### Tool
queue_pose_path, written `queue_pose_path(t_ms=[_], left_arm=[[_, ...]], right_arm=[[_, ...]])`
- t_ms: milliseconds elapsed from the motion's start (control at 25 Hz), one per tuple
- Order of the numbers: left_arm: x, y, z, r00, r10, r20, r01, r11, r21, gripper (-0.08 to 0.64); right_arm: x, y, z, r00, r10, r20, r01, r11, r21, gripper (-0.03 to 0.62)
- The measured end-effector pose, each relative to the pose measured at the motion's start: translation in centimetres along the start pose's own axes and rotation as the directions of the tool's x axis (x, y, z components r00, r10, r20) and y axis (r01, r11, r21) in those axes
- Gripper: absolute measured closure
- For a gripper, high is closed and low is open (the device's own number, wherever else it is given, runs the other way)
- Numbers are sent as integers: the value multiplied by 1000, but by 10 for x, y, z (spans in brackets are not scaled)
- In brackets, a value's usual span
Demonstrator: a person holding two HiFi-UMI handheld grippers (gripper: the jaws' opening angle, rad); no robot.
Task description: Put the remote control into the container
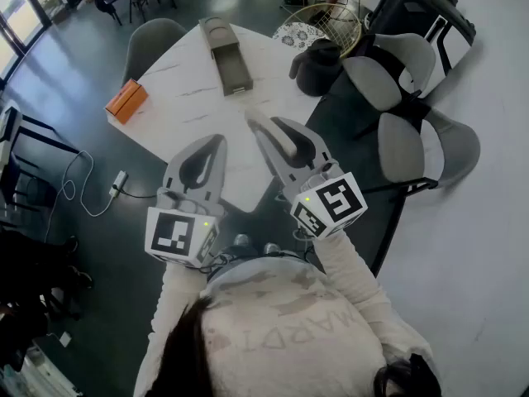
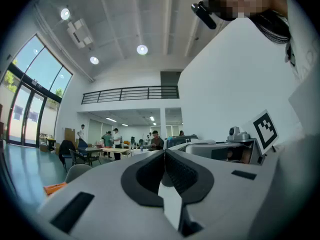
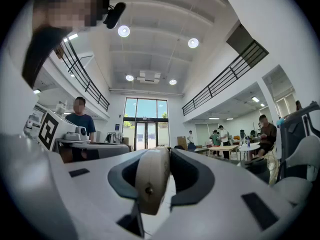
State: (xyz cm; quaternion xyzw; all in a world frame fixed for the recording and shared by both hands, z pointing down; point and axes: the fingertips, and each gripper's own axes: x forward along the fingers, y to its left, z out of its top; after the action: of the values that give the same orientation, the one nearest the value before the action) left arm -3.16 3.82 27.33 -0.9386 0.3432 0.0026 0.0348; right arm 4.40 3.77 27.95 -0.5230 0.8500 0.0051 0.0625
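A long grey container (image 1: 226, 50) lies open on the far side of the white marble table (image 1: 186, 106). My right gripper (image 1: 266, 127) hovers over the table's near edge, shut on a pale beige remote control (image 1: 279, 141). In the right gripper view the remote (image 3: 151, 180) stands on end between the jaws of that gripper (image 3: 163, 156). My left gripper (image 1: 218, 142) is beside it on the left, shut with nothing in it. Its jaws meet in the left gripper view (image 2: 164, 155). Both grippers are well short of the container.
An orange box (image 1: 126, 101) sits at the table's left corner. A black bag (image 1: 318, 64) rests at its right edge. Grey chairs (image 1: 397, 143) stand to the right, another chair (image 1: 149, 41) at the far left. A cable (image 1: 83, 184) trails over the floor.
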Motion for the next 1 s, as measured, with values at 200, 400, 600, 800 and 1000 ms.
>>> queue_pose_path(t_ms=[200, 400, 600, 800, 1000], left_arm=[[1, 3, -3, 1000, 3, -7, -3, 1000, -2, 546], [3, 4, -4, 1000, 3, 0, -3, 1000, -5, 546], [6, 5, -4, 1000, 1, 1, -1, 1000, -7, 546], [8, 6, -3, 1000, -2, 1, 2, 1000, -9, 546], [9, 5, -4, 1000, -13, -1, 13, 1000, -11, 546]], right_arm=[[3, 1, 1, 1000, 6, 1, -6, 1000, -5, 482], [4, 0, -1, 1000, 6, -2, -6, 1000, -3, 482], [6, -3, -3, 1000, -1, -4, 1, 1000, 5, 482], [7, -6, -3, 1000, -6, 4, 6, 1000, 29, 482], [13, -8, -7, 1000, -7, -7, 7, 999, 32, 482]])
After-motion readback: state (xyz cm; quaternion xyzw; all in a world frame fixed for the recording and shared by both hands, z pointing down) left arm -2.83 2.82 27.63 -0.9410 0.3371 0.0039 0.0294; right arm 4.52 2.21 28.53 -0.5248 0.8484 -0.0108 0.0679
